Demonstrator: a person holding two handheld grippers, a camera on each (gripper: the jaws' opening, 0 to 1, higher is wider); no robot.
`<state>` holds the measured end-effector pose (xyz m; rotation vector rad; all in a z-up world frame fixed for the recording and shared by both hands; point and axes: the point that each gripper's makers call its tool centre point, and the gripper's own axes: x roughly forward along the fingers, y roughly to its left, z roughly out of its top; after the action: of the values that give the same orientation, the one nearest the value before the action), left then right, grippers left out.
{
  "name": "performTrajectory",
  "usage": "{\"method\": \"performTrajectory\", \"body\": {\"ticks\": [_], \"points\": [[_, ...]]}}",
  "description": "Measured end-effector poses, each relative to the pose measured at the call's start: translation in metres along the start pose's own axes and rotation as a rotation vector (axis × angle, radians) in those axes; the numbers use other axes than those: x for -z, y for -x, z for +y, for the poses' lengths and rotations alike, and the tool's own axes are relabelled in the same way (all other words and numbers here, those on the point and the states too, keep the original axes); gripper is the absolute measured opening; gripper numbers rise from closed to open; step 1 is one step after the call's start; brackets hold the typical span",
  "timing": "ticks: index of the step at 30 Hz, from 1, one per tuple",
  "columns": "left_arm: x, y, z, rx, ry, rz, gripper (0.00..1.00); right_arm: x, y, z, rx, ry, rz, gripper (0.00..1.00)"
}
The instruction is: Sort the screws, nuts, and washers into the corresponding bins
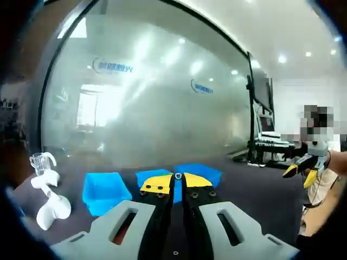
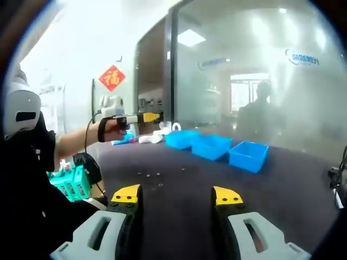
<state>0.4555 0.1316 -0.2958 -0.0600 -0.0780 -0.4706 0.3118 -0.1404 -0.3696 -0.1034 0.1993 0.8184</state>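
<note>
In the left gripper view, the left hand-held gripper (image 1: 178, 180) rises from the bottom centre, its grey moulded bodies and black jaws with yellow tips pressed together on a small round washer (image 1: 178, 176), a metal ring pinched at the very tips. Just beyond the tips, three bright blue plastic bins (image 1: 104, 191) stand in a row on the dark matte tabletop (image 1: 255, 187). At lower left a white curved plastic object (image 1: 47, 201) carries a clear cup. At the right edge, the other hand-held gripper shows with its yellow tips apart.

In the right gripper view, the right hand-held gripper (image 2: 176, 196) stands spread wide, nothing between its yellow-tipped jaws. Ahead lies open dark tabletop, with small loose fasteners (image 2: 149, 175) scattered in the centre. The bins sit farther back, at centre right. Behind them is a frosted glass wall (image 2: 260, 81) with blue lettering too blurred to read. A red diamond sign (image 2: 111, 77) hangs at upper left.
</note>
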Motion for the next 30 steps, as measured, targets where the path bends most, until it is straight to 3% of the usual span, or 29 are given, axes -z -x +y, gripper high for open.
{"method": "performTrajectory", "body": {"ticks": [2, 4, 8, 13, 17, 24, 28, 30], "points": [[0.002, -0.008, 0.016, -0.023, 0.003, 0.013, 0.02, 0.0, 0.0, 0.001, -0.003, 0.0, -0.001, 0.46], [0.0, -0.015, 0.036, -0.076, -0.048, 0.02, 0.02, 0.001, 0.0, 0.003, -0.006, -0.002, 0.0, 0.46], [-0.005, -0.031, 0.064, -0.136, -0.033, 0.041, 0.02, 0.003, 0.0, 0.003, -0.007, -0.007, 0.003, 0.46], [-0.012, -0.056, 0.077, -0.144, -0.013, 0.044, 0.02, 0.002, 0.0, 0.002, -0.003, -0.008, 0.005, 0.46], [-0.006, -0.07, 0.078, -0.158, -0.068, 0.076, 0.02, 0.0, -0.001, 0.003, -0.003, -0.009, 0.002, 0.46], [0.007, -0.089, 0.099, -0.196, -0.08, 0.124, 0.02, 0.002, 0.002, 0.002, 0.005, -0.001, 0.015, 0.46], [0.014, -0.094, 0.118, -0.249, -0.081, 0.155, 0.02, 0.003, 0.003, 0.002, 0.01, -0.003, 0.015, 0.46], [0.02, -0.096, 0.12, -0.241, -0.081, 0.183, 0.02, 0.004, 0.003, 0.003, 0.008, -0.004, 0.015, 0.46]]}}
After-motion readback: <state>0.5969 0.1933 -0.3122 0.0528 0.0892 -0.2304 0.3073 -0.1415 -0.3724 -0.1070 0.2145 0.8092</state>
